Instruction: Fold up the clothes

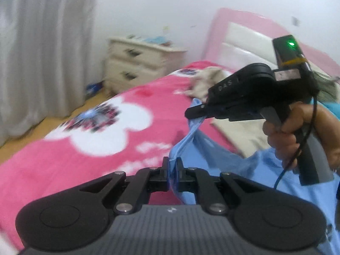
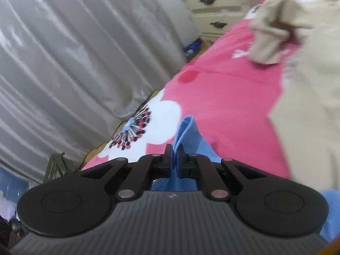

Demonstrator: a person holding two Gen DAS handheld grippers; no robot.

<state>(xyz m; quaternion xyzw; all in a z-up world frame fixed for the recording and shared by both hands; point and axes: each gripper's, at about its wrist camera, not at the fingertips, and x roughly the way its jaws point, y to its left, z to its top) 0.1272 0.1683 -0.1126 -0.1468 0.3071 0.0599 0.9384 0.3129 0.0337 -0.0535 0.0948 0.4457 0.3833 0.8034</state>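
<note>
From the left wrist camera, the left gripper (image 1: 172,165) sits at the bottom of the view with its jaws pressed together on a fold of the light blue garment (image 1: 297,180). That cloth spreads to the right across the pink bedspread (image 1: 74,159) and rises in a stretched strip toward the right gripper (image 1: 192,113), which is seen side-on in the upper right — its tips are clamped on the blue edge too. A hand (image 1: 297,131) wraps the handle of that gripper. Behind it lie a crumpled beige garment (image 1: 204,80) and a flatter beige piece (image 1: 244,136) on the bed. A cream dresser (image 1: 138,63) stands by the wall, grey curtains (image 1: 42,53) hang at left, and a pink headboard (image 1: 244,19) shows at upper right.

Through the right wrist camera, the right gripper (image 2: 174,155) has its jaws closed on the light blue garment (image 2: 187,131), a narrow tongue of it standing up just beyond the tips. The beige garment (image 2: 286,31) lies bunched on the bedspread (image 2: 223,85) at upper right — well apart from the blue one. The curtains (image 2: 74,63) fill the left, with the dresser (image 2: 216,10) above.
</note>
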